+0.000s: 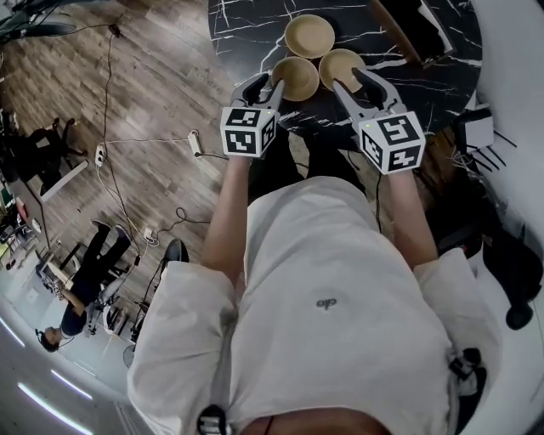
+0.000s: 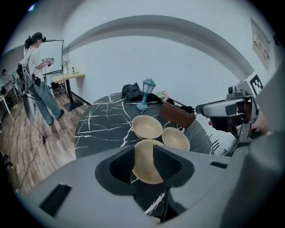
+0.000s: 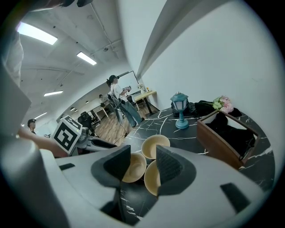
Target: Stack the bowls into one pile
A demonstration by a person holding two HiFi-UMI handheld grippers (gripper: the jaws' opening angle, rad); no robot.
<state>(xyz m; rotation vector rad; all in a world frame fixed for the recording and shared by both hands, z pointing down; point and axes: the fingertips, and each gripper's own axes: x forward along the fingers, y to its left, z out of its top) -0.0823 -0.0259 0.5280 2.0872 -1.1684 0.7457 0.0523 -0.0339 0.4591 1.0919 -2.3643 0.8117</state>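
Three tan bowls sit close together on the black marble table (image 1: 246, 25). One bowl is farther back (image 1: 309, 36), one is near on the left (image 1: 295, 77), and one is near on the right (image 1: 341, 68). My left gripper (image 1: 265, 85) hovers open just short of the near left bowl (image 2: 143, 151), which shows through the gap between its jaws. My right gripper (image 1: 357, 82) is open beside the near right bowl (image 3: 151, 179). Neither gripper holds or touches anything. In the right gripper view the far bowl (image 3: 156, 144) and the left bowl (image 3: 133, 168) lie ahead of the jaws.
A blue lantern (image 2: 148, 91), a black bag (image 2: 132, 91) and pink flowers (image 3: 223, 103) stand at the table's far side. A brown wooden box (image 3: 227, 133) sits to the right of the bowls. People stand on the wooden floor (image 1: 144, 76) to the left, and cables lie there.
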